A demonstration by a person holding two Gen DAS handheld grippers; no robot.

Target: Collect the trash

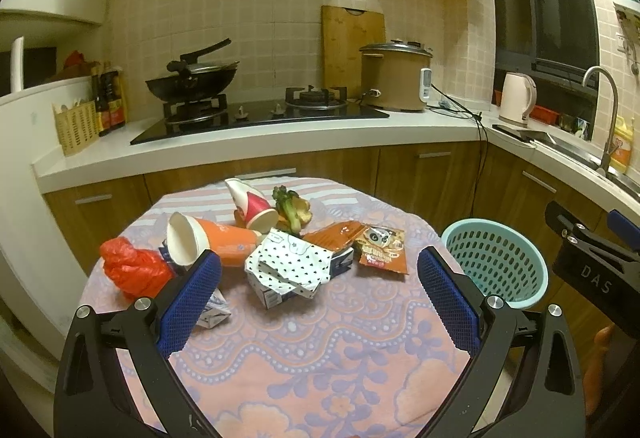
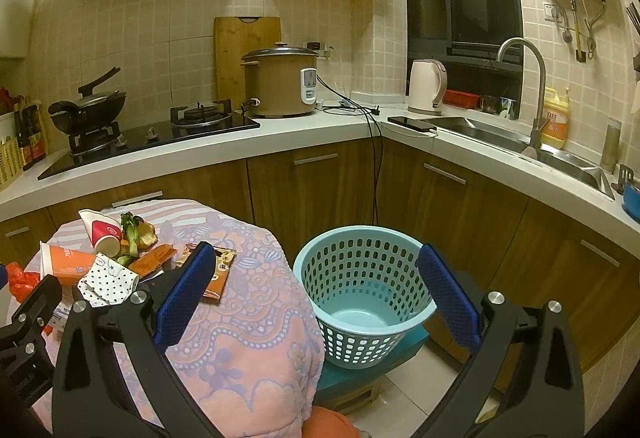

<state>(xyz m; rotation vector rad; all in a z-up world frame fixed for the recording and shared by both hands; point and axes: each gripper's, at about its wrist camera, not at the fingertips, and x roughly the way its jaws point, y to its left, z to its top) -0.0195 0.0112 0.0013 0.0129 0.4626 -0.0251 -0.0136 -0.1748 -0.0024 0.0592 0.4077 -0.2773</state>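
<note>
Left wrist view: your left gripper [image 1: 319, 292] has its fingers spread wide, holding nothing, with the orange cup [image 1: 208, 244] at 11 o'clock and the polka-dot wrapper [image 1: 290, 264] at 12. Your right gripper [image 2: 318, 288] is equally wide and empty, framing the blue basket [image 2: 362, 294] at 12 o'clock.

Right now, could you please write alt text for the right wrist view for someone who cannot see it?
The open right gripper frames an empty light blue basket standing beside a small table under a pink patterned cloth. Paper cups, wrappers and vegetable scraps litter the tabletop, with a kitchen counter behind.
</note>
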